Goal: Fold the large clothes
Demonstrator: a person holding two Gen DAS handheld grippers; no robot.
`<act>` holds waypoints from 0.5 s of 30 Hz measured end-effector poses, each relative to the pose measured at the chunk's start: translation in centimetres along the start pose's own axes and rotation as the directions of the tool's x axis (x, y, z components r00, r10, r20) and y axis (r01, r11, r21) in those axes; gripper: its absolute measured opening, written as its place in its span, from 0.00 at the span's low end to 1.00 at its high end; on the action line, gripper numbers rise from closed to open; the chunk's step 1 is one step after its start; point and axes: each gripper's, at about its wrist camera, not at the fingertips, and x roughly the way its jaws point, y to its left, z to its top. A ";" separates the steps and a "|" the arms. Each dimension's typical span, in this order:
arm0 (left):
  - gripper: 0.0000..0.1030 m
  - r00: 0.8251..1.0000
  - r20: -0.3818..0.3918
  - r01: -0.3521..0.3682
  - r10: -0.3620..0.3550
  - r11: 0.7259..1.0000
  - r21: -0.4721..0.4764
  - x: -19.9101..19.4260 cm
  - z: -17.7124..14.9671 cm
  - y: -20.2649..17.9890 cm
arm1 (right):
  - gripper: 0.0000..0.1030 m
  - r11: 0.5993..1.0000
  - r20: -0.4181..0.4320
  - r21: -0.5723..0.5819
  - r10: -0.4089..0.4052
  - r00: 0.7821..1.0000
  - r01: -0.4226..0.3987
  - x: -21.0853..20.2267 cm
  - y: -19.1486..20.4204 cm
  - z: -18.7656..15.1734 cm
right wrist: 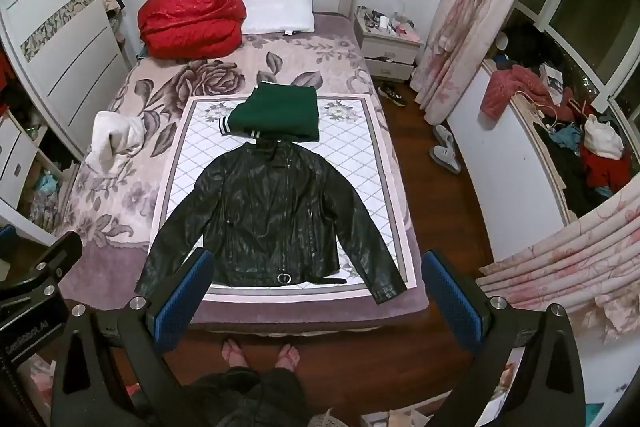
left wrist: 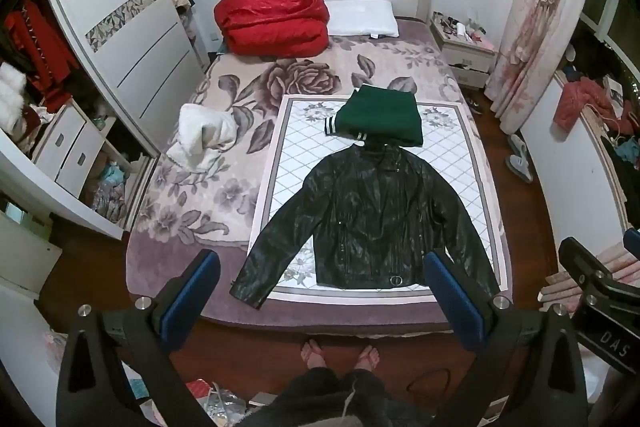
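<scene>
Black leather jacket (left wrist: 372, 215), spread flat at bed (left wrist: 168, 267) foot edge; collar touching green garment (left wrist: 380, 121). Both grippers' jaws apart, empty: left gripper (left wrist: 320, 291), right gripper (right wrist: 318, 289).

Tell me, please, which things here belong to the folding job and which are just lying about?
Part of the job:
- black leather jacket, spread flat, sleeves out
- folded green garment above its collar
- quilted mat under both
- left gripper and right gripper, both open and empty

Just lying about:
- red quilt
- white pillow
- crumpled white garment
- nightstand
</scene>
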 end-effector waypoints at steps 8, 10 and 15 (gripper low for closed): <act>1.00 1.000 -0.001 -0.003 0.003 1.000 -0.007 -1.0 0.9 0.3 | 1.00 1.000 0.000 -0.001 -0.005 1.000 0.005 -0.3 0.0 1.1; 1.00 1.000 0.000 -0.003 0.003 1.000 -0.005 -1.1 1.3 0.2 | 1.00 1.000 0.002 -0.002 -0.005 1.000 0.005 -0.3 -0.1 1.1; 1.00 1.000 0.007 -0.002 0.002 1.000 -0.013 -1.3 1.2 0.3 | 1.00 1.000 0.006 -0.001 -0.006 1.000 0.006 -0.8 -0.5 1.9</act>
